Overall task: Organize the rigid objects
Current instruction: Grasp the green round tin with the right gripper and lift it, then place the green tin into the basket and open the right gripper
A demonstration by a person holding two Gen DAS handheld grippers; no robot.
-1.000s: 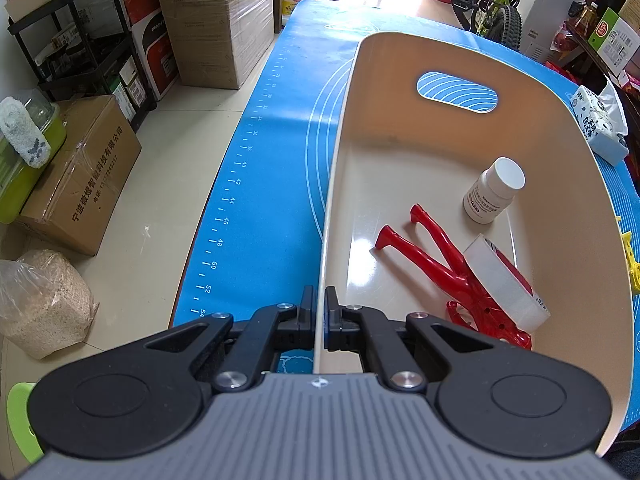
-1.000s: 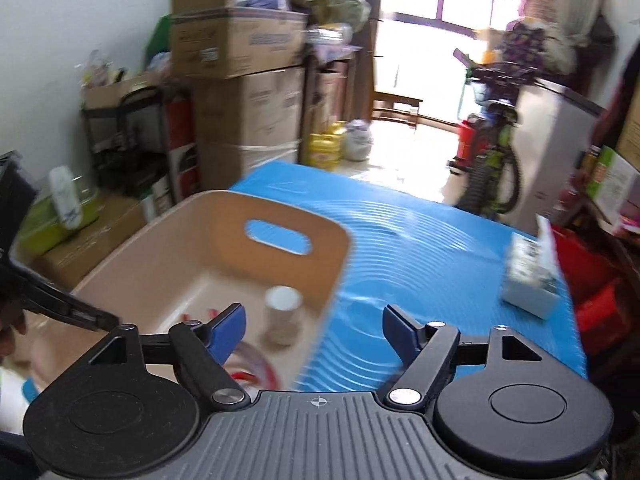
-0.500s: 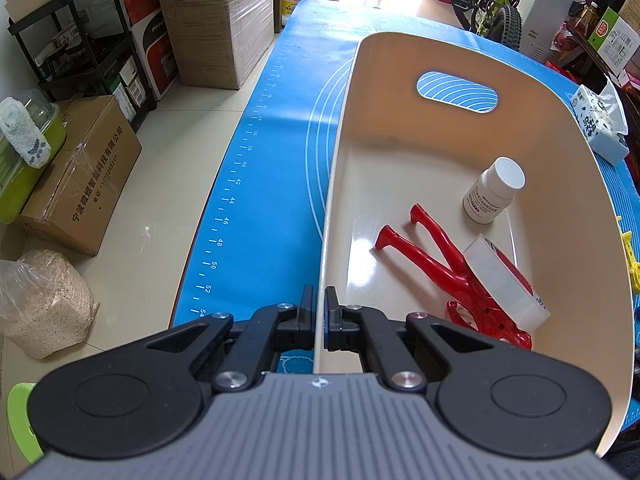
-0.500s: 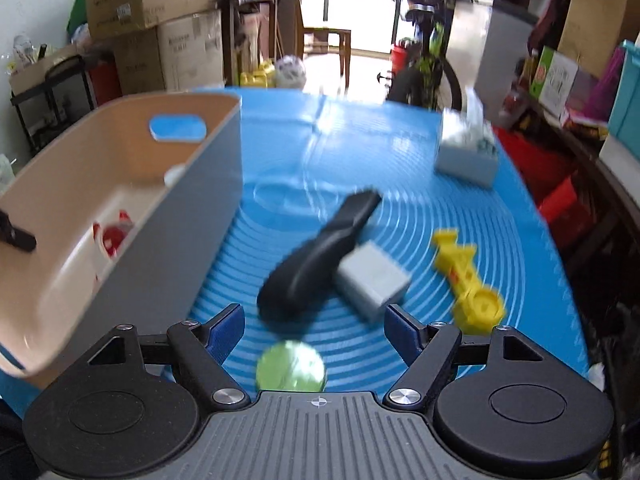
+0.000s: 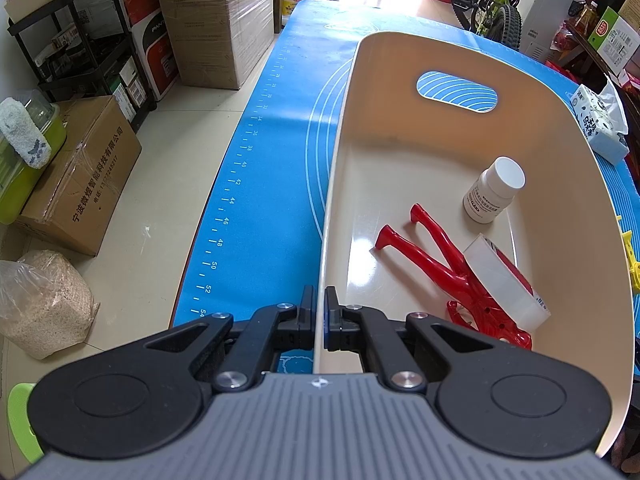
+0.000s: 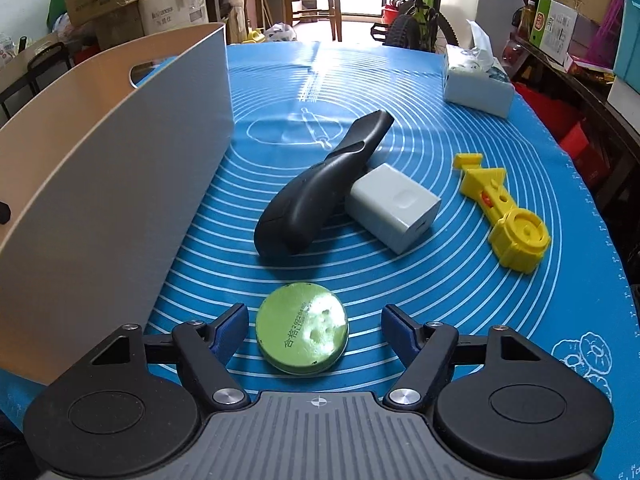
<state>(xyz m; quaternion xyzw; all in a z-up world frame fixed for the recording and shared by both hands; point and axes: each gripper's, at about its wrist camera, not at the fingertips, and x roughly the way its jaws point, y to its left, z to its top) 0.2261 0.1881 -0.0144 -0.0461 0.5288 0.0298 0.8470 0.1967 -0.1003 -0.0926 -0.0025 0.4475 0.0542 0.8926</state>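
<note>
Blue mat (image 6: 460,288) covers the table. Beige bin (image 5: 400,168) sits on it, holding red plastic tool (image 5: 444,264), white tape roll (image 5: 506,280), white bottle (image 5: 494,190). Left gripper (image 5: 319,312) pinched onto bin's near wall. Outside the bin: black handle-shaped object (image 6: 316,192) touching grey charger (image 6: 394,204), yellow part (image 6: 504,216) apart. Right gripper (image 6: 315,330) wide, green disc (image 6: 302,328) between fingers, untouched.

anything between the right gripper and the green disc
Nothing visible. The right gripper is open and the green disc lies flat on the mat between its fingers. The black tool sits farther back.
</note>
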